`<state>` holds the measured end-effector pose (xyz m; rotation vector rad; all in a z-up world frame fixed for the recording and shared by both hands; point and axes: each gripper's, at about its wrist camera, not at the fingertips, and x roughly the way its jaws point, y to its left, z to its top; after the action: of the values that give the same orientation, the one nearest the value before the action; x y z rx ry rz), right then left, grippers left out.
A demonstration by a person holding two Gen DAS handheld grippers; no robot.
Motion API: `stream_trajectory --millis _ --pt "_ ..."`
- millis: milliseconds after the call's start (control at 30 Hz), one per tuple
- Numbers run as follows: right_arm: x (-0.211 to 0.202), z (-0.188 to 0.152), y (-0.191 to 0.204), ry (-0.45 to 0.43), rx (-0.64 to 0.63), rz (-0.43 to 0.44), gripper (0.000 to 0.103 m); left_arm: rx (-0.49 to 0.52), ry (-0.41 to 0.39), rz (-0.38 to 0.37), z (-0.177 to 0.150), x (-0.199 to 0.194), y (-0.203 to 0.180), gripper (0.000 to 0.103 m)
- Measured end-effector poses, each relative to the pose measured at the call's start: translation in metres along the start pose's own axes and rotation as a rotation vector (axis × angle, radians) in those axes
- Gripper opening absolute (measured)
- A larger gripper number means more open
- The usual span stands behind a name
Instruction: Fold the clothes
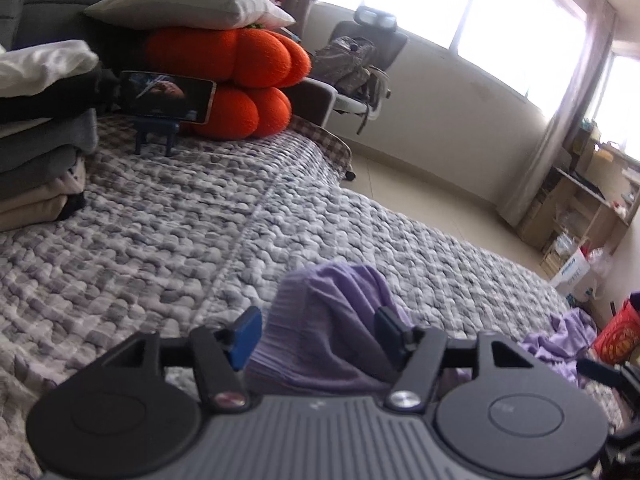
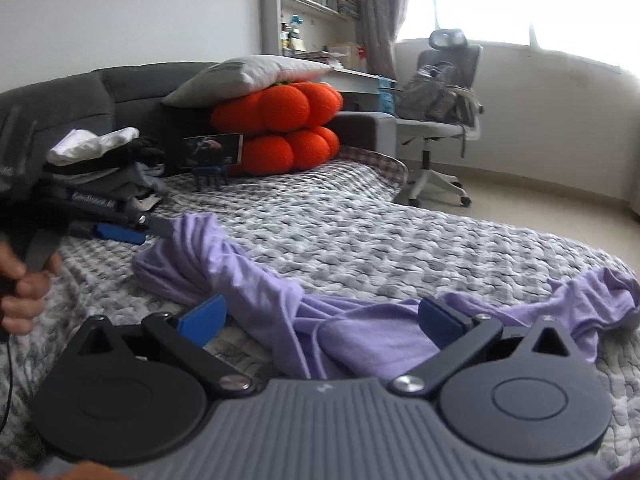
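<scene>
Bed (image 2: pixel 360 232), grey-and-white quilted cover, fills both views and serves as landmark. At its head end: orange cushions (image 2: pixel 280 132) under a pale pillow (image 2: pixel 248 74), a phone on a small stand (image 2: pixel 212 152) in front of them, and a stack of folded clothes (image 2: pixel 104 160) beside the phone.

Lilac garment (image 2: pixel 360 336) lies crumpled on the bed at its near side, well apart from the stack. One bunched end stands up toward the left, the rest spreads right in loose wrinkles.

Left gripper (image 1: pixel 316 336): jaws apart, the raised bunch of fabric between them, pads not pressing on it as far as visible. Right gripper (image 2: pixel 320 320): jaws wide apart over the flatter part of the garment, nothing clamped.

Judgement: garment just set down on the bed, not yet spread; folding proper not begun. Next move likely calls for finding two edges or corners, clamping each, and pulling the cloth flat on the bed.
</scene>
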<state>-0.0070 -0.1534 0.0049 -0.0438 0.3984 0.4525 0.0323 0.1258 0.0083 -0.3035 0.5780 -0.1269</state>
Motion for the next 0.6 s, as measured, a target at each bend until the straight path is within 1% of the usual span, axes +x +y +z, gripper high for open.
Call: stream_trajectory --millis 67,233,267,300,333,367,400,433,467,600 --pt "0.0 -0.001 0.001 0.016 -0.008 0.018 0.103 -0.018 -0.003 -0.008 0.002 0.0 0.003 0.065" --pt "0.013 -0.006 0.007 0.123 -0.032 0.045 0.102 -0.032 0.011 -0.007 0.002 0.007 0.004 0.069" --pt "0.014 -0.008 0.009 0.136 -0.044 0.045 0.091 -0.036 0.016 -0.006 0.002 0.009 0.004 0.07" --pt "0.016 -0.01 0.011 0.149 -0.057 0.044 0.084 -0.04 0.021 -0.005 0.001 0.012 0.005 0.07" --pt "0.018 -0.012 0.012 0.158 -0.065 0.027 0.069 -0.044 0.026 -0.003 0.0 0.015 0.006 0.07" --pt "0.02 -0.013 0.012 0.168 -0.072 0.008 0.056 -0.048 0.031 -0.002 -0.001 0.017 0.007 0.07" --pt "0.022 -0.015 0.013 0.177 -0.079 -0.011 0.049 -0.054 0.039 -0.002 -0.002 0.021 0.009 0.07" --pt "0.024 -0.015 0.012 0.178 -0.079 -0.025 0.029 -0.06 0.047 -0.005 -0.004 0.024 0.01 0.07" --pt "0.023 -0.013 0.01 0.163 -0.069 -0.034 0.002 -0.067 0.054 -0.009 -0.005 0.028 0.011 0.07" --pt "0.016 -0.002 0.004 0.088 -0.036 -0.069 0.003 -0.076 0.056 -0.023 -0.01 0.032 0.01 0.069"
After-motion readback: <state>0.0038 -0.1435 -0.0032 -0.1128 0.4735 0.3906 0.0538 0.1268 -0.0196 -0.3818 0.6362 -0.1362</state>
